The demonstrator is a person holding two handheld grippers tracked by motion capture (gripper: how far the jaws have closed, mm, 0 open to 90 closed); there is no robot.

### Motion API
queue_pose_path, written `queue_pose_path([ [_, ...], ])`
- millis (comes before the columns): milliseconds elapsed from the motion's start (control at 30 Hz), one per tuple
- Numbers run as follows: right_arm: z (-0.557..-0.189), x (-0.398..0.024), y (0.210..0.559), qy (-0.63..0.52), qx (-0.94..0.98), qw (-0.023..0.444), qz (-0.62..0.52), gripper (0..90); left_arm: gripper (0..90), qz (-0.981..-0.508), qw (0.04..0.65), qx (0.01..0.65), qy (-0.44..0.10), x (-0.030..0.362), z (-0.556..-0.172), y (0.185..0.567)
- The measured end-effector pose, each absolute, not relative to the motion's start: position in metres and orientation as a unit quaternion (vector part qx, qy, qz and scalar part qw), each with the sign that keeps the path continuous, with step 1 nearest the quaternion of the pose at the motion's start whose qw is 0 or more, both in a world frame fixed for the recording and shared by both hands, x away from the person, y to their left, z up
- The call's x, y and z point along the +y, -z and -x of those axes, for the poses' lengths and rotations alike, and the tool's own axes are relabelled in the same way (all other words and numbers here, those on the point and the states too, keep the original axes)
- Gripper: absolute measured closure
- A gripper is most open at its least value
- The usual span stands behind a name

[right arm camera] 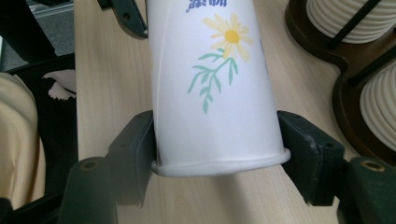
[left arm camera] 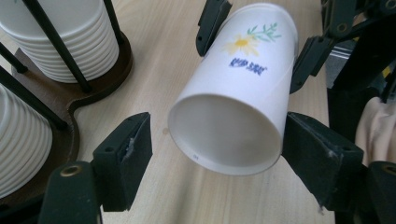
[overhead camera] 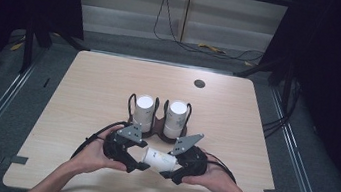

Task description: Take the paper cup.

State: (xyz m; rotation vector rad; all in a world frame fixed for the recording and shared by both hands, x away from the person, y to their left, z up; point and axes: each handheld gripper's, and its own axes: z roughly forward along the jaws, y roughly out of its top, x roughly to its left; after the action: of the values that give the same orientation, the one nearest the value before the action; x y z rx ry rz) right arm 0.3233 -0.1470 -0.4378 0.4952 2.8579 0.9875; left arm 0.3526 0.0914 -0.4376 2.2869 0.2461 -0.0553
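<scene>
Table (overhead camera: 99, 86): pale wood-grain top, smooth, matt w/ slight sheen at far edge. Cup (left arm camera: 236, 98): white paper, smooth, faintly glossy, printed flower. Stacked cups (left arm camera: 65, 37): white paper, ribbed rims. Holder base (left arm camera: 79, 100): dark brown wood, semi-gloss; its rods (left arm camera: 56, 44) black, look like metal. Both grippers' jaw pads: black matt plastic, scuffed edges.

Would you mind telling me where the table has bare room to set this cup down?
Free: the wide strips of table left and right of the cup holder, and the far part near the round hole. Crowded: the middle front, where both grippers meet at the paper cup.
</scene>
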Motion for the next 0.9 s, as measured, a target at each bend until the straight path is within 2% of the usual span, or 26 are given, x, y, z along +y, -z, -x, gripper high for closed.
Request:
queue_pose_path([
  [700, -0.319, -0.133, 0.439, -0.306, 0.941, 0.035, -0.143, 32.2, 21.3, -0.923, 0.377, 0.067, 0.038, 0.085, -0.347, 0.445],
  [900, -0.317, -0.130, 0.440, -0.301, 0.943, 0.034, -0.135, 32.2, 24.0, -0.928, 0.366, 0.059, 0.034, 0.082, -0.346, 0.445],
])
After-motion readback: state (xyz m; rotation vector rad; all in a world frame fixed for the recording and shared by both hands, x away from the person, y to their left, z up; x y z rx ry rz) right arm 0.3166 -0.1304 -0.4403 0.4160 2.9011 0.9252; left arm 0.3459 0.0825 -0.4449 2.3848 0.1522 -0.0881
